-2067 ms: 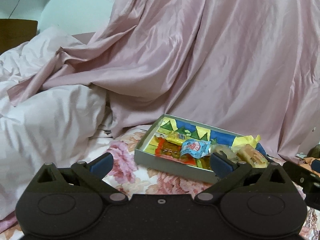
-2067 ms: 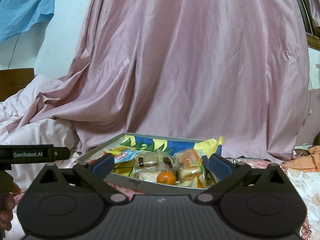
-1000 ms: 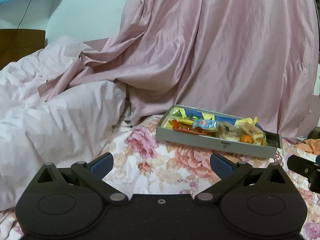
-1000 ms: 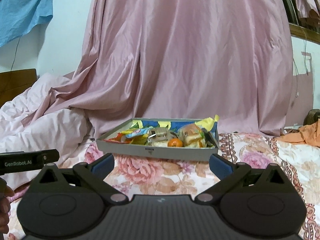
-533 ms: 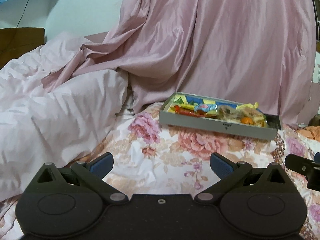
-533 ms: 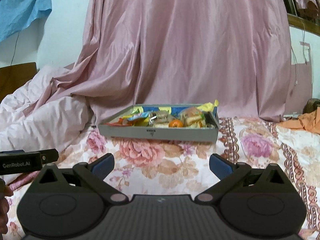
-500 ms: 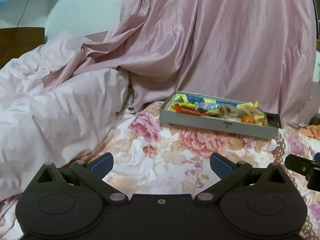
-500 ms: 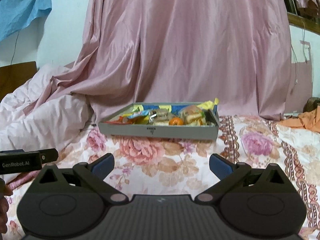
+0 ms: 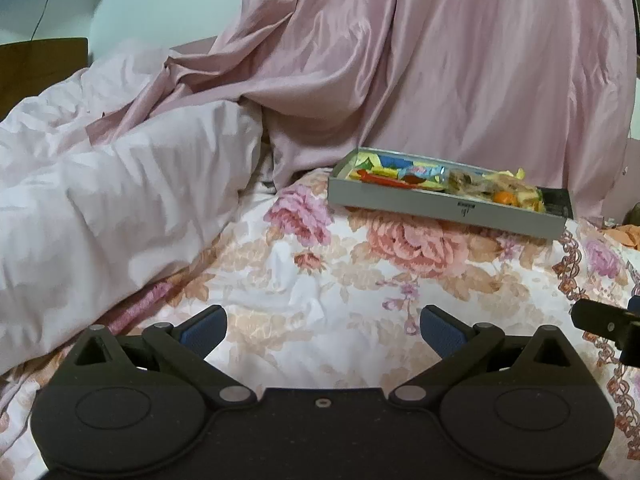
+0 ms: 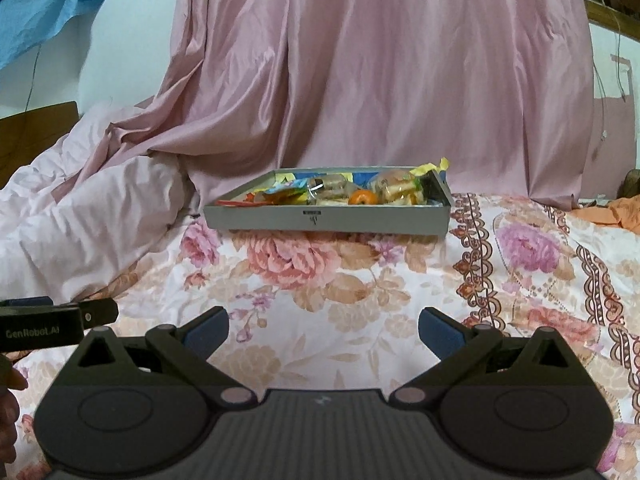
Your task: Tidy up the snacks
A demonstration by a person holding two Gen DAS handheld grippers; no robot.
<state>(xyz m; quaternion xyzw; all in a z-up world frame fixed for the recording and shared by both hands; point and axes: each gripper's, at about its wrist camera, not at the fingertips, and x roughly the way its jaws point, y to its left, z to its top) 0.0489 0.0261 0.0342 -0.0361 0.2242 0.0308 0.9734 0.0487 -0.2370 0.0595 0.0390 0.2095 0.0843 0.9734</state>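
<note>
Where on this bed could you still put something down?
Bare floral bedspread lies between the snack box and both open hand-held grippers, and right of the box. The box itself is packed; the pink quilt heaps up on its left.

left gripper (image 9: 323,330): matte black body, two round discs, triangular cut-outs, silver pivot pins, blue finger pads (image 9: 202,330). right gripper (image 10: 323,330): same build, ribbed grey centre panel. white "genrobot.ai" lettering on a black bar; bit of skin at the left edge.

The pink curtain (image 10: 384,80) is glossy satin cloth. The floral bedsheet (image 10: 360,292) is matt cotton-like fabric. The grey tray (image 10: 328,218) looks like smooth matt cardboard.
</note>
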